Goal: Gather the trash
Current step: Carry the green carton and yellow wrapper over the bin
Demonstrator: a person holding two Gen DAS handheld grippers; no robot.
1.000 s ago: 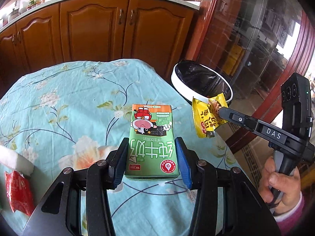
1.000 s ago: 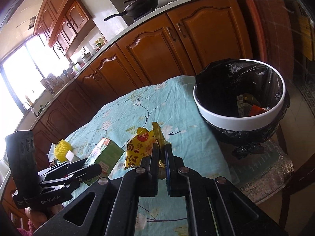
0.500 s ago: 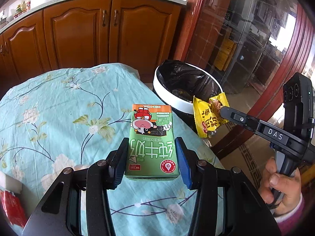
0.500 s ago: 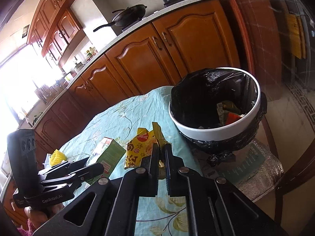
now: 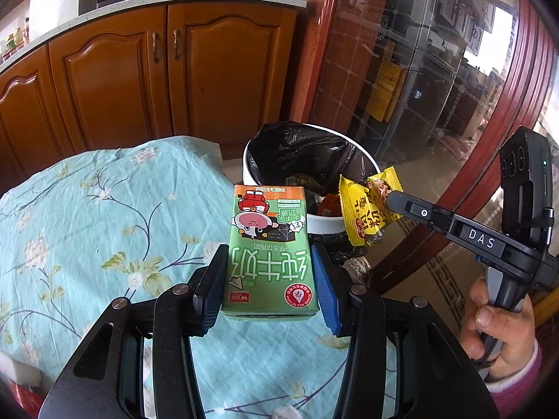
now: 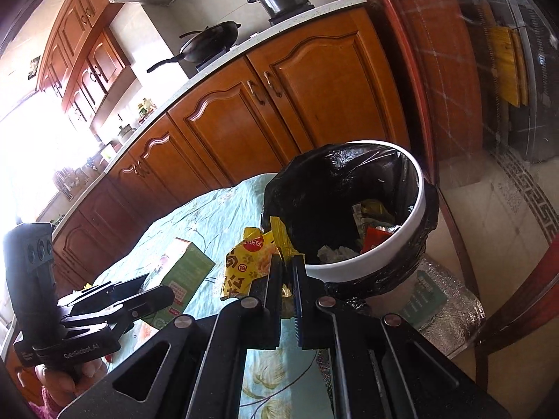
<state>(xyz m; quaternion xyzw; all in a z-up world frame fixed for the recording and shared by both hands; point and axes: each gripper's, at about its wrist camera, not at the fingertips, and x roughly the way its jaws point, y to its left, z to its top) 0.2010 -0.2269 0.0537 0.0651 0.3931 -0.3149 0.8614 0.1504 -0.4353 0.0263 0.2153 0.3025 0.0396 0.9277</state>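
Only right wrist view shows crumpled paper (image 6: 333, 253) inside bin (image 6: 417, 188).

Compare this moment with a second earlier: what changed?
Both tongs carried their loads toward the trash bin, now closer and larger in both views. Grips unchanged: left tongs hold the milk carton, right tongs hold the yellow wrapper. Nothing released.

The right hand-held gripper (image 6: 288, 262) pinches a yellow wrapper (image 6: 246, 265) beside the black-lined bin (image 6: 417, 209).
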